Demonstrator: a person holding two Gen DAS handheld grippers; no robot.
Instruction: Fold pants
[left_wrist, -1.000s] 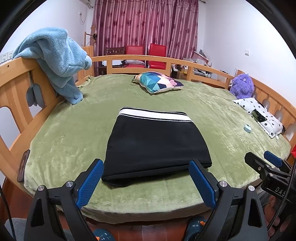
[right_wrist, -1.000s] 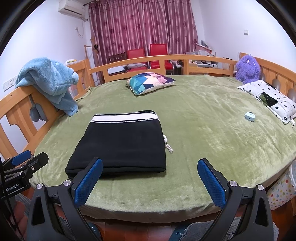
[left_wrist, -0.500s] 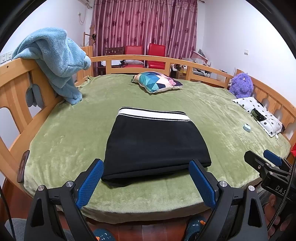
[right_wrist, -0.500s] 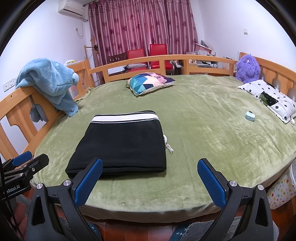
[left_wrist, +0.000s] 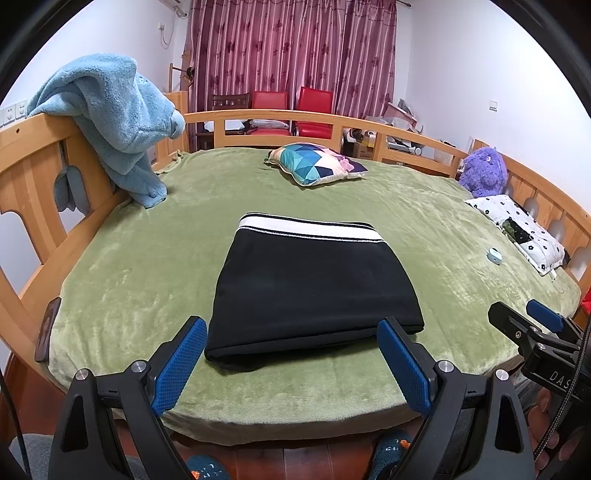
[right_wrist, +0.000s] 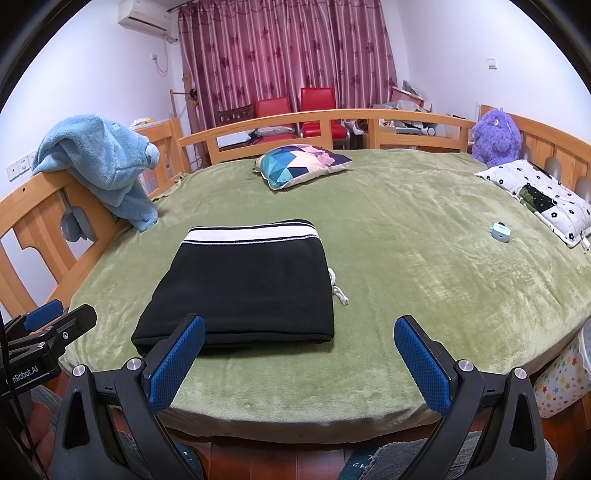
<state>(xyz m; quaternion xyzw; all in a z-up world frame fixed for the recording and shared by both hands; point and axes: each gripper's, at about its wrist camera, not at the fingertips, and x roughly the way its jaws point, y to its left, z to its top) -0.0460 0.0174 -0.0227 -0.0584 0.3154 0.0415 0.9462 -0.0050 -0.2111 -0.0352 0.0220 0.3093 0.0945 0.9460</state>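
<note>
The black pants (left_wrist: 310, 284) lie folded into a flat rectangle on the green bed cover (left_wrist: 147, 266), the white-striped waistband at the far edge. They also show in the right wrist view (right_wrist: 243, 284), with a white drawstring (right_wrist: 338, 290) poking out at their right side. My left gripper (left_wrist: 291, 363) is open and empty, held just off the bed's near edge in front of the pants. My right gripper (right_wrist: 301, 363) is open and empty, to the right of the pants at the near edge. Each gripper shows at the edge of the other's view.
A wooden rail (left_wrist: 33, 177) rings the bed, with a blue towel (left_wrist: 118, 122) draped on it at left. A patterned cushion (left_wrist: 314, 164) lies at the back, a purple plush toy (left_wrist: 484, 171), a spotted pillow (left_wrist: 517, 225) and a small teal object (left_wrist: 494, 255) at right.
</note>
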